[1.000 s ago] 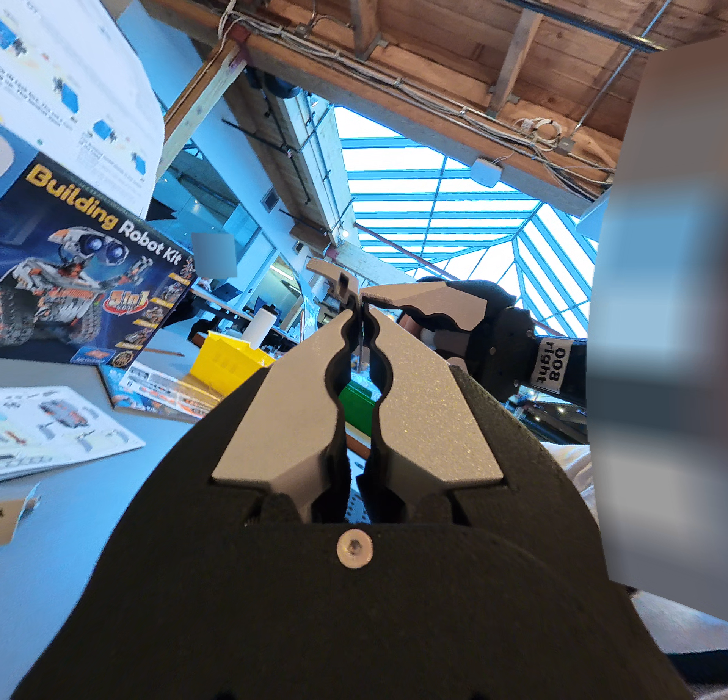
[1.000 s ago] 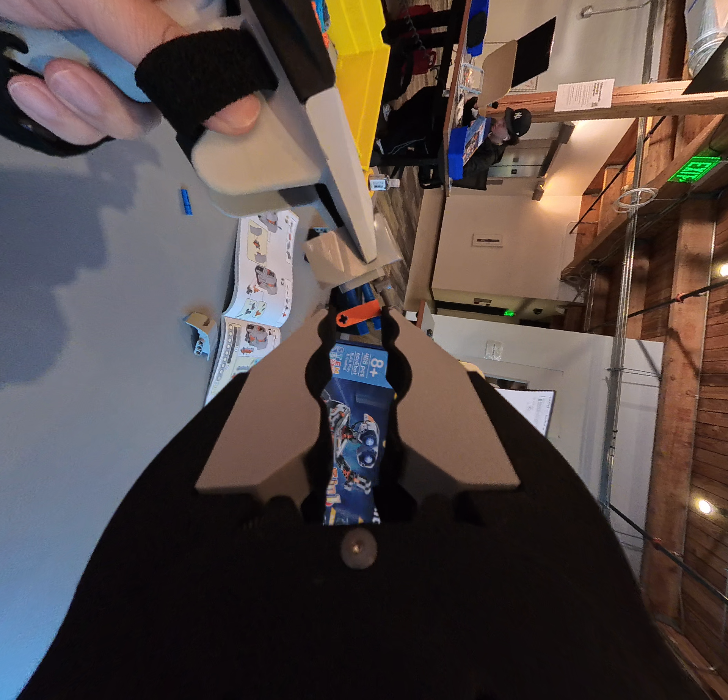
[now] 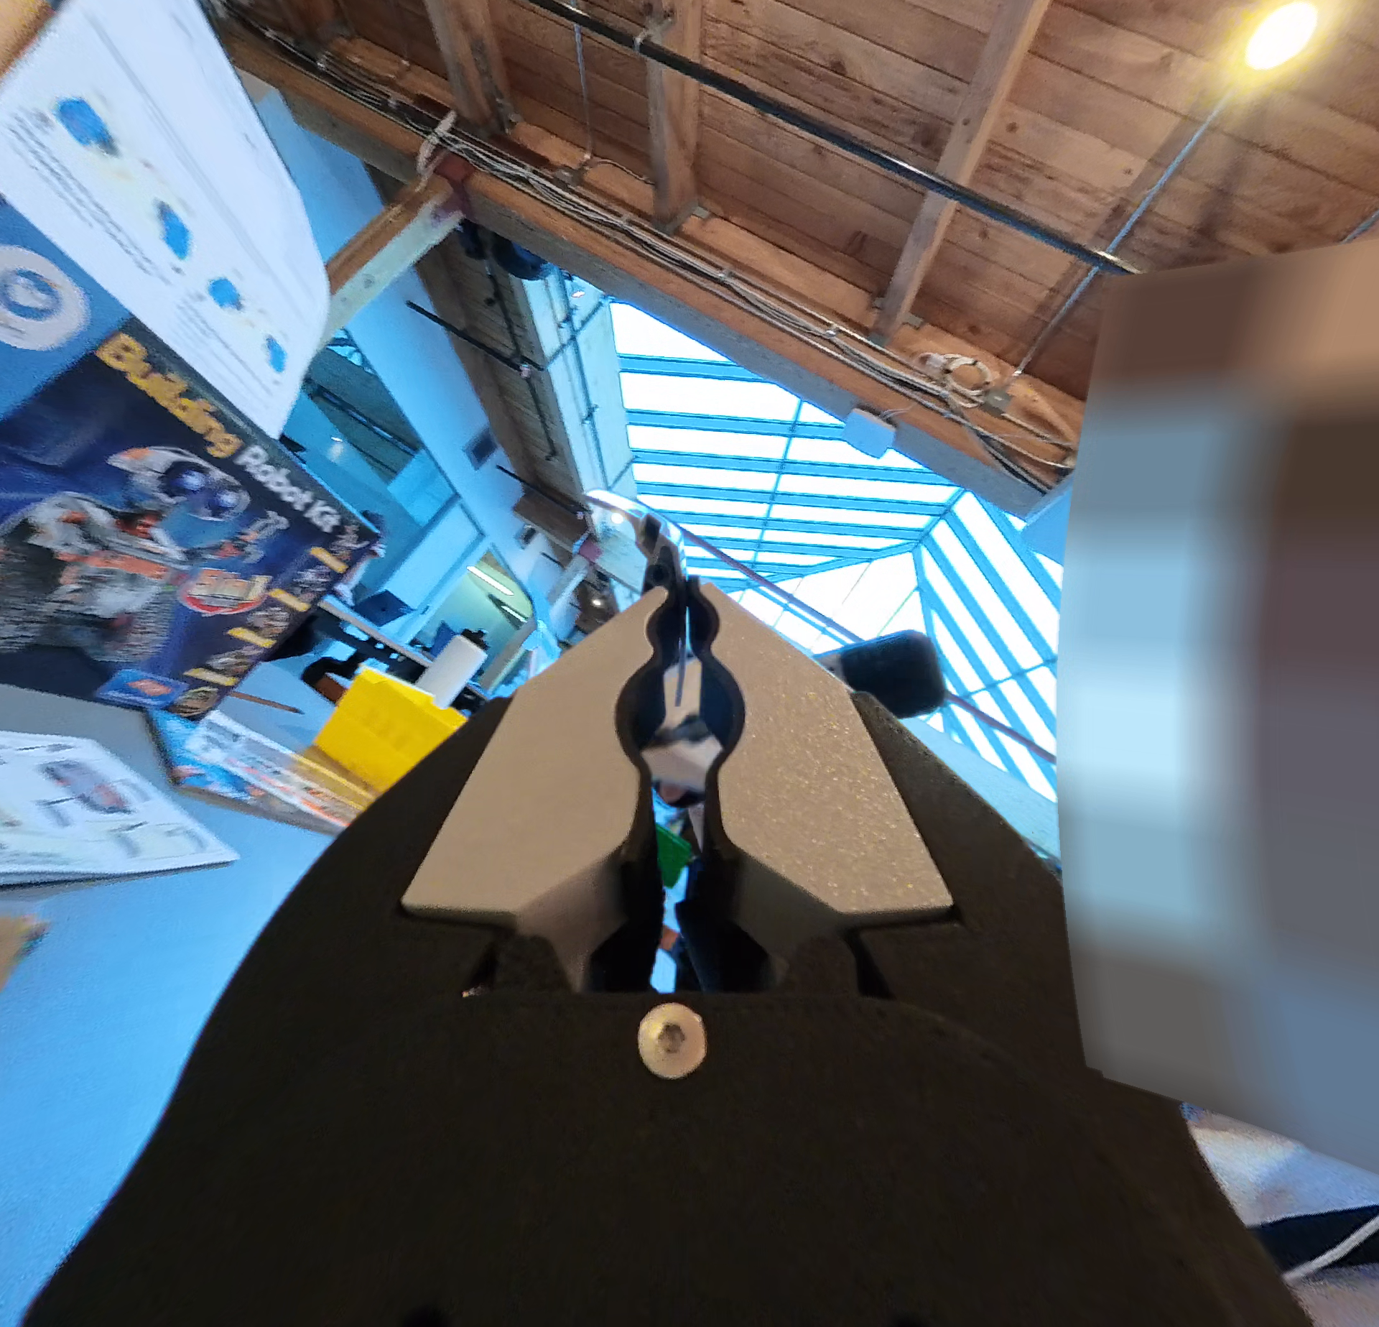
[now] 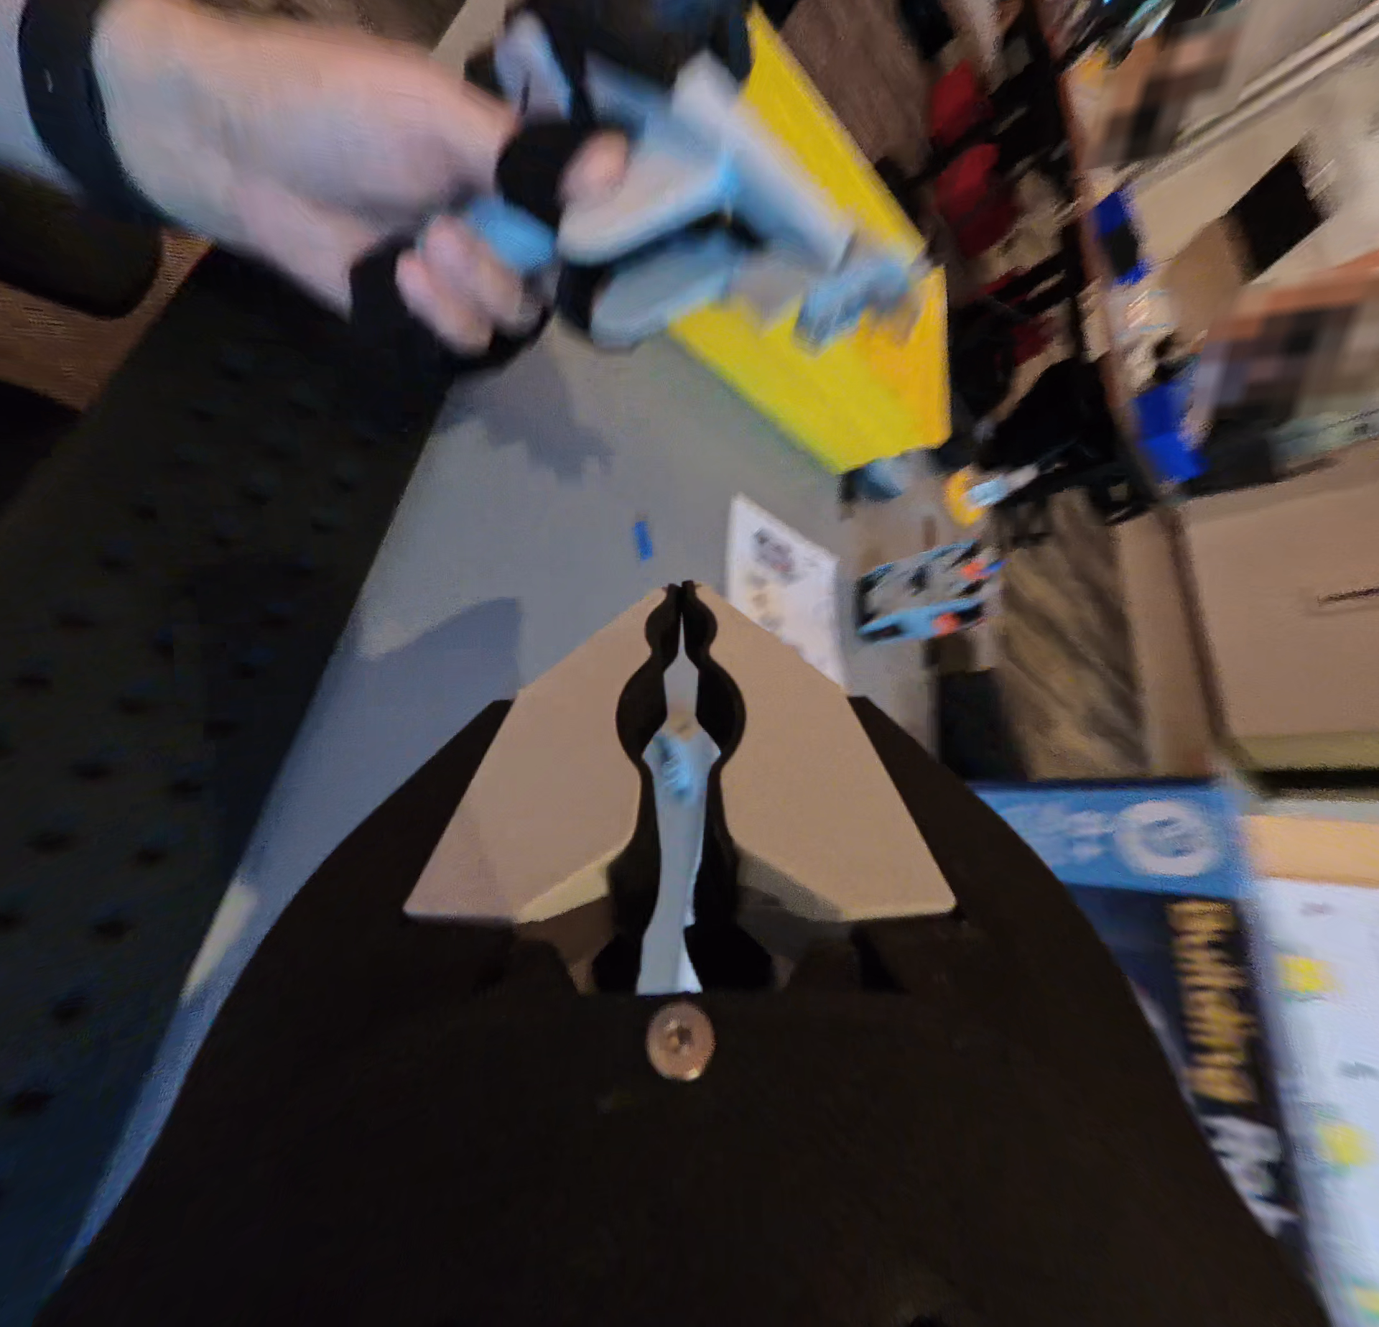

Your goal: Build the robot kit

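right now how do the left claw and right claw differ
The left claw grips a small grey-blue piece at its tips; the right claw is closed on nothing. The left claw aims up at the wooden ceiling; the right claw aims along the grey table. Both are shut.

A bright yellow bin (image 4: 828, 365) sat on the plain grey table (image 4: 522, 545). Beside the bin lay a small blue brick (image 4: 642, 541). The grippers' fingers (image 3: 552, 791) were matte grey on black bodies.
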